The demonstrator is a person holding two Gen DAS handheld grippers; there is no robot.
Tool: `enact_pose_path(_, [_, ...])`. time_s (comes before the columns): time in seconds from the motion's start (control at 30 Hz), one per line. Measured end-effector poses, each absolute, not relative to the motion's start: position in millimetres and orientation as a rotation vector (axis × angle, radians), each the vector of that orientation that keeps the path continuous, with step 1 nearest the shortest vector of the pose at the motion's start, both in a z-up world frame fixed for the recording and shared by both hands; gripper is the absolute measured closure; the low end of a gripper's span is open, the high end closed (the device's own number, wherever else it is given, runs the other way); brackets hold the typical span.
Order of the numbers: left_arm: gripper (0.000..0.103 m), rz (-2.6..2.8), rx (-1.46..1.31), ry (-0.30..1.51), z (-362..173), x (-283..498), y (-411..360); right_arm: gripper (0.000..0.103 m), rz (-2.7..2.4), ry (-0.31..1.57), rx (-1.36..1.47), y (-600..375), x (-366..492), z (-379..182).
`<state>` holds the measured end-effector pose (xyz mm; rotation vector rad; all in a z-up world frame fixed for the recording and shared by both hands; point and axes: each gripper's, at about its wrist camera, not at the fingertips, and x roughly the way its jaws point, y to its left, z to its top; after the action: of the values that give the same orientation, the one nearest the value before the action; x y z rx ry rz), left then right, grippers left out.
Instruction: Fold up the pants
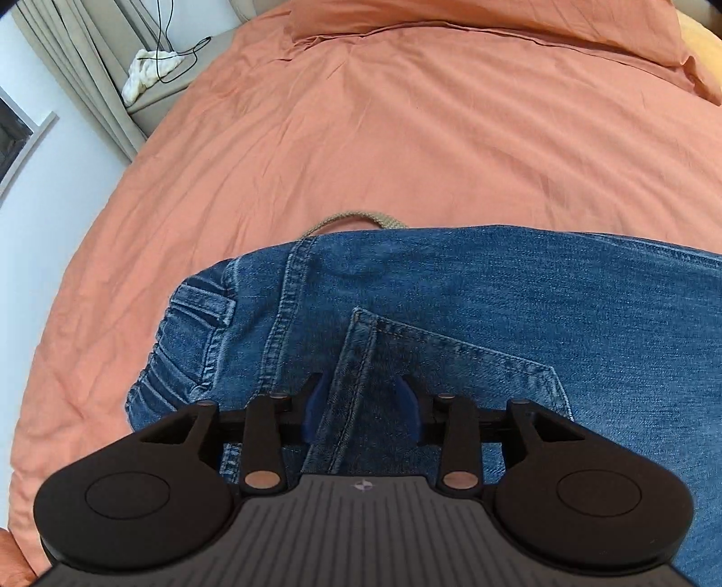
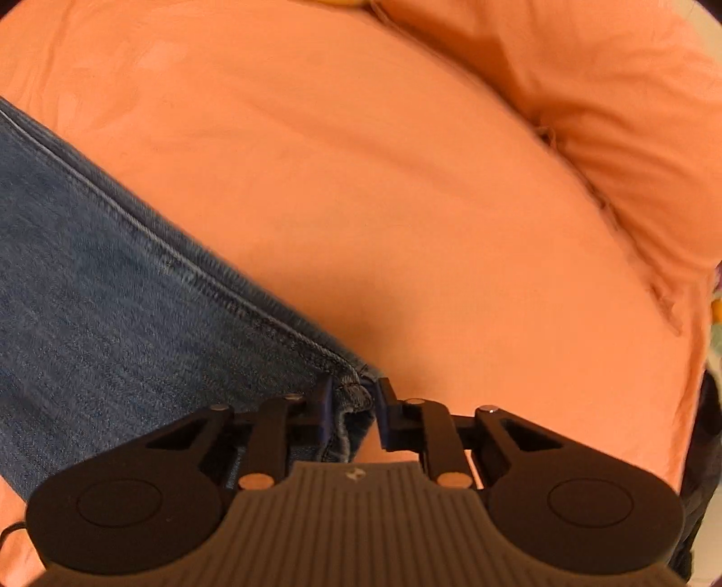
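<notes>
Your left tool [image 1: 363, 408] sits low over the jeans [image 1: 451, 307], its two blue pads [image 1: 312, 406] spread fairly wide apart. Between them runs a folded denim edge, a stitched hem corner [image 1: 361, 343] that rises forward from the gap. From the left wrist view you cannot tell whether the pads actually press the cloth or merely straddle it; they look parted, with denim filling the space between.

Your right tool [image 2: 352, 406] is nearly closed, its pads [image 2: 324, 406] pinching a bunched corner of the same jeans [image 2: 113, 293], right at the end of a stitched seam [image 2: 189, 266]. That seam runs away from the pads toward the upper left of the right wrist view, and the denim spreads out to the left of the tool.

Beyond the left tool, the jeans lie flat across the bed, on an orange sheet [image 1: 383, 135]. Their gathered elastic waistband [image 1: 180, 347] is off to the tool's left, and a tan cord loop [image 1: 356, 219] peeks out at the far edge of the denim. Farther off, an orange pillow [image 1: 496, 18] lies at the head of the bed, and a white cloth [image 1: 149, 72] with a black cable [image 1: 180, 49] sits on a stand beside grey curtains [image 1: 85, 76].
</notes>
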<state>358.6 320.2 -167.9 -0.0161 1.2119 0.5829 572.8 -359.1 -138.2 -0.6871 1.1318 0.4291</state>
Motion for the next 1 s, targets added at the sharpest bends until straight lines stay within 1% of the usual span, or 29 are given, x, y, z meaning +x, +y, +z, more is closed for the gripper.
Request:
enact_pose_path(0.1, [0.058,0.585,-0.012,1.214,-172,360,316,0.091,0.375,1.093,-0.629,-361,574,-127])
enact_pose_path(0.13, [0.058,0.582,-0.006,1.213,-172,359,314,0.091,0.360,1.117,-0.615,-360,575,-131])
enact_pose_path(0.2, [0.054,0.574,-0.002,1.205,-171,358,311,0.090,0.342,1.162,-0.634,-356,573,-144])
enact_pose_path(0.23, [0.053,0.569,-0.004,1.198,-169,357,310,0.087,0.328,1.171,-0.635,-355,570,-148])
enact_pose_path(0.27, [0.052,0.563,-0.007,1.190,-168,356,308,0.077,0.311,1.174,-0.639,-354,569,-149])
enact_pose_path(0.3, [0.052,0.559,-0.009,1.181,-165,356,307,0.070,0.303,1.180,-0.641,-354,567,-150])
enact_pose_path(0.33, [0.052,0.553,-0.013,1.170,-162,355,306,0.057,0.299,1.196,-0.632,-357,563,-146])
enact_pose_path(0.37, [0.052,0.544,-0.018,1.159,-159,356,304,0.053,0.304,1.218,-0.604,-365,564,-144])
enact_pose_path(0.43, [0.052,0.498,-0.030,1.134,-153,357,297,0.051,0.297,1.255,-0.514,-381,558,-134])
enact_pose_path(0.47, [0.052,0.476,-0.035,1.128,-152,358,293,0.046,0.283,1.288,-0.447,-391,554,-131])
enact_pose_path(0.53, [0.052,0.428,-0.023,1.132,-152,364,281,0.046,0.262,1.349,-0.289,-408,543,-128])
enact_pose_path(0.63, [0.052,0.346,0.006,1.141,-155,373,258,0.046,0.264,1.366,-0.160,-421,531,-135])
enact_pose_path(0.73, [0.052,0.250,0.034,1.150,-156,381,228,0.050,0.250,1.382,-0.115,-429,528,-152])
enact_pose_path(0.8, [0.052,0.192,0.039,1.156,-157,387,206,0.050,0.244,1.384,-0.077,-433,523,-159])
enact_pose_path(0.9, [0.052,0.097,0.057,1.169,-160,402,169,0.048,0.251,1.378,-0.035,-440,533,-171])
enact_pose_path(1.0, [0.052,-0.012,0.076,1.178,-167,421,125,0.045,0.279,1.375,-0.039,-440,533,-173])
